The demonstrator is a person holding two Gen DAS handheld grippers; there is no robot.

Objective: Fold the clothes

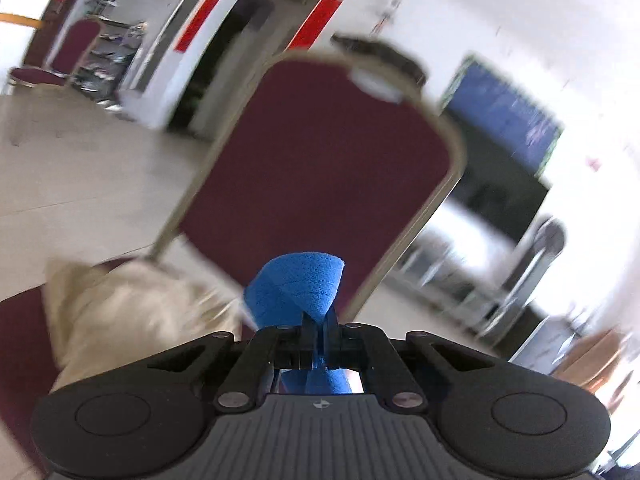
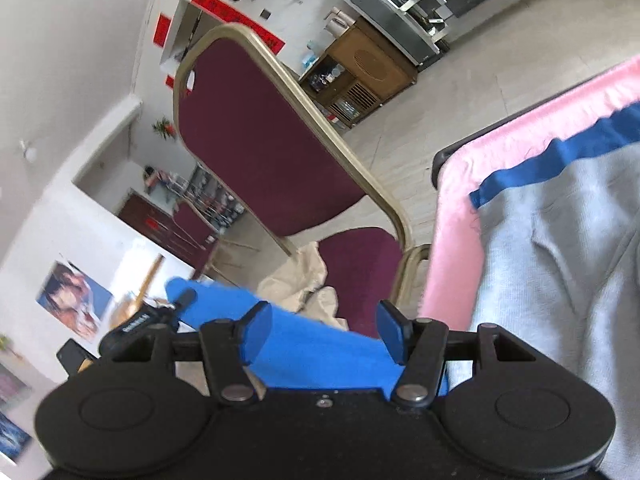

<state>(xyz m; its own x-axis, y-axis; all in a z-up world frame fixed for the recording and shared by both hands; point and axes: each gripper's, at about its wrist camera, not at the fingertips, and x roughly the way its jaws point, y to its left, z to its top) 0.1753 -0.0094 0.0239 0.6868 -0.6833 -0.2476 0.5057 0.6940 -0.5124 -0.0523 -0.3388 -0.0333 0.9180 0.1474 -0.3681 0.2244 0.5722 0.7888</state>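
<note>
Between the parted fingers of the right gripper [image 2: 324, 330] a blue cuff [image 2: 304, 350] is laid crosswise, ungripped; its far end is pinched by the closed left gripper [image 1: 320, 322].

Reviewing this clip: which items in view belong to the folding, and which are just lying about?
Job: blue band pinched in left claw; open right claw; grey garment on pink surface.
Lying about: maroon chair; beige cloth on its seat.
</note>
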